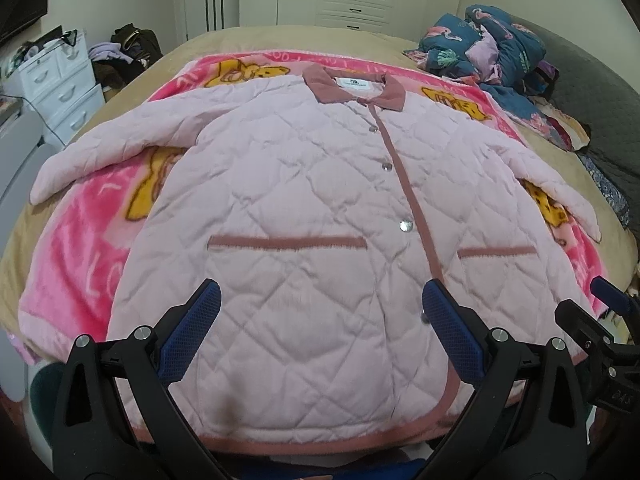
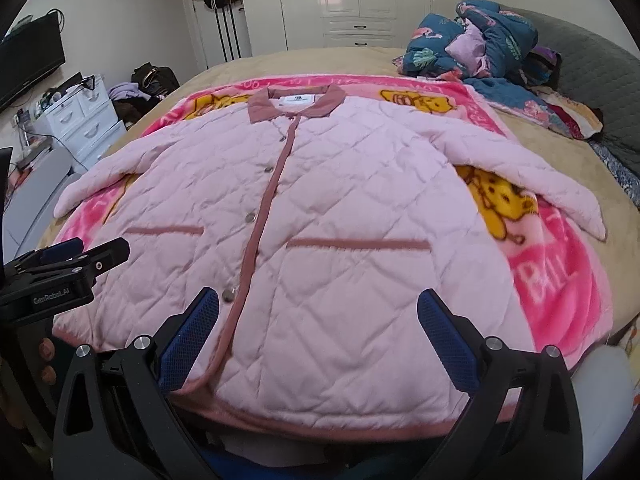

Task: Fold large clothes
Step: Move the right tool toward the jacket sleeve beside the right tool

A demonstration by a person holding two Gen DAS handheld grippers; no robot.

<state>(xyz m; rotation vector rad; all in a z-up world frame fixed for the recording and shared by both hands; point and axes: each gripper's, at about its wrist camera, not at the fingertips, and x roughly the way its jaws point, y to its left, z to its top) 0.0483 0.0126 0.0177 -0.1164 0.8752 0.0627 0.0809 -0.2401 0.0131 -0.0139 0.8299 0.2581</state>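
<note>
A pale pink quilted jacket (image 1: 304, 200) (image 2: 328, 208) lies flat and buttoned on a bed, collar at the far end, both sleeves spread outward, hem toward me. My left gripper (image 1: 320, 300) hovers open above the lower left half of the jacket, nothing between its blue pads. My right gripper (image 2: 318, 300) hovers open above the lower right half, also empty. In the left wrist view the right gripper (image 1: 612, 312) appears at the right edge. In the right wrist view the left gripper (image 2: 68, 264) appears at the left edge, beside the hem.
A bright pink cartoon blanket (image 1: 80, 248) (image 2: 552, 264) lies under the jacket on a tan bedspread (image 2: 280, 60). Crumpled dark floral bedding (image 2: 480, 40) is piled at the far right by a grey headboard (image 2: 600, 80). White drawers (image 2: 84, 116) and a wardrobe (image 2: 360, 0) stand beyond.
</note>
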